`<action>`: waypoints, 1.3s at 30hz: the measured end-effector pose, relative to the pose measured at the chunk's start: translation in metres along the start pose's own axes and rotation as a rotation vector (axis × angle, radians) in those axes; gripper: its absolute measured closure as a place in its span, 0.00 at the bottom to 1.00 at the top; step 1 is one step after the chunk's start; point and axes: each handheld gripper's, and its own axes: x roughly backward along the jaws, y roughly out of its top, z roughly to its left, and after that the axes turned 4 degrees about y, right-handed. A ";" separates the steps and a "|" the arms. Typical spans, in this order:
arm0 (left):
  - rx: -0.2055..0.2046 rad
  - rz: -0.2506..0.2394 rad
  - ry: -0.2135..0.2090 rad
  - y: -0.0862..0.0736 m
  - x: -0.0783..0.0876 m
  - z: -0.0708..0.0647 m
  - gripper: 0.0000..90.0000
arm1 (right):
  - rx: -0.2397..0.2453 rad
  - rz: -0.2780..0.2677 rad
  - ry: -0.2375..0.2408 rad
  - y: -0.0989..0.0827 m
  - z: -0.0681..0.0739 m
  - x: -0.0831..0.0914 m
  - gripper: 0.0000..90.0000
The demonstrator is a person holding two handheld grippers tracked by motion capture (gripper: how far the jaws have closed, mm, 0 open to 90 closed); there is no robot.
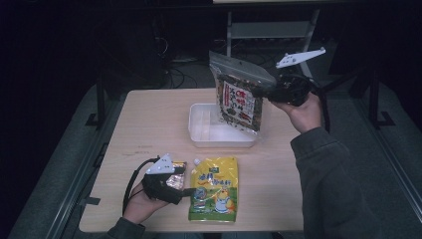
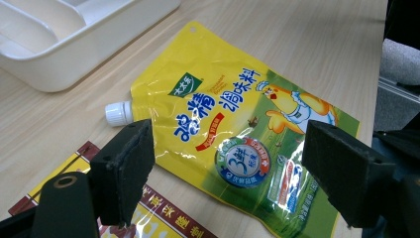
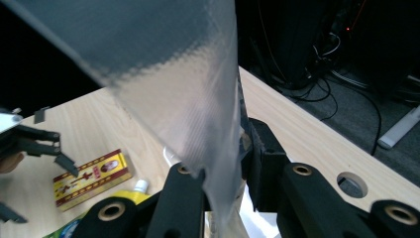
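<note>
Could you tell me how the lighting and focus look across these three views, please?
High view: table lit, surroundings nearly black. Left gripper view: yellow pouch sharp and evenly lit. Right gripper view: the clear bag, shut in the right hand-held gripper, is a blurred haze, close to the lens.

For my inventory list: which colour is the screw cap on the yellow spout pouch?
White. The cap on the yellow spout pouch shows best in the left gripper view.

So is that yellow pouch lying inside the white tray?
No, the yellow pouch lies flat on the table, nearer the person than the white tray.
</note>
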 end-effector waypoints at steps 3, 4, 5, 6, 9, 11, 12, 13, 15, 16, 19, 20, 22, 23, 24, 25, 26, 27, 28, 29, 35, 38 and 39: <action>0.004 -0.001 -0.001 -0.001 0.000 0.001 0.22 | 0.000 -0.010 -0.008 0.002 -0.003 -0.004 0.86; 0.006 -0.003 -0.003 -0.001 -0.001 0.001 0.22 | -0.002 -0.015 -0.008 0.002 -0.004 -0.007 0.86; 0.005 -0.001 -0.004 -0.001 -0.001 0.001 0.22 | -0.003 -0.017 -0.008 0.003 -0.006 -0.010 0.86; 0.003 0.000 -0.004 -0.001 -0.001 0.001 0.22 | -0.006 -0.017 -0.009 0.003 -0.008 -0.012 0.86; 0.001 0.002 -0.003 -0.001 -0.002 0.001 0.22 | -0.005 -0.014 -0.021 0.004 -0.011 -0.021 0.86; 0.003 0.005 -0.002 -0.002 -0.002 0.002 0.21 | -0.010 -0.015 -0.025 0.004 -0.015 -0.027 0.86; 0.003 0.005 -0.003 -0.002 -0.002 0.002 0.21 | -0.012 -0.016 -0.026 0.003 -0.017 -0.030 0.86; 0.005 0.005 -0.004 -0.002 -0.002 0.002 0.21 | -0.016 -0.018 -0.029 0.002 -0.018 -0.033 0.86; 0.009 0.001 -0.005 -0.003 -0.001 0.002 0.21 | -0.019 -0.016 -0.037 0.001 -0.021 -0.037 0.86; 0.011 0.001 -0.007 -0.003 -0.001 0.003 0.21 | -0.020 -0.016 -0.041 0.000 -0.023 -0.039 0.86; 0.011 0.003 -0.008 -0.003 -0.001 0.003 0.21 | -0.029 -0.013 -0.046 -0.002 -0.026 -0.045 0.86; 0.011 0.002 -0.009 -0.003 -0.001 0.004 0.21 | -0.029 -0.011 -0.048 -0.005 -0.030 -0.049 0.86; 0.012 -0.004 -0.008 -0.003 0.000 0.004 0.21 | -0.030 -0.010 -0.055 -0.007 -0.032 -0.054 0.86; 0.012 -0.004 -0.008 -0.003 0.000 0.004 0.21 | -0.030 -0.010 -0.055 -0.007 -0.032 -0.054 0.86; 0.011 -0.005 -0.007 -0.003 0.000 0.004 0.21 | -0.034 -0.007 -0.054 -0.008 -0.033 -0.055 0.86; 0.013 -0.005 -0.007 -0.004 0.001 0.005 0.21 | -0.038 -0.006 -0.053 -0.009 -0.034 -0.057 0.86; 0.017 -0.009 -0.009 -0.004 0.001 0.005 0.21 | -0.038 -0.008 -0.051 -0.011 -0.035 -0.060 0.86; 0.017 -0.009 -0.009 -0.004 0.001 0.005 0.21 | -0.038 -0.008 -0.051 -0.011 -0.035 -0.060 0.86; 0.019 -0.008 -0.008 -0.004 0.001 0.005 0.21 | -0.041 -0.007 -0.049 -0.012 -0.036 -0.061 0.86; 0.017 -0.005 -0.008 -0.005 0.002 0.006 0.21 | -0.047 -0.008 -0.048 -0.014 -0.038 -0.063 0.86; 0.020 -0.005 -0.003 -0.006 0.002 0.006 0.21 | -0.057 -0.010 -0.038 -0.025 -0.044 -0.068 0.86; 0.021 -0.002 -0.001 -0.006 0.002 0.007 0.22 | -0.061 -0.007 -0.030 -0.030 -0.047 -0.072 0.86; 0.024 -0.004 -0.001 -0.006 0.002 0.007 0.22 | -0.061 -0.007 -0.030 -0.030 -0.047 -0.072 0.86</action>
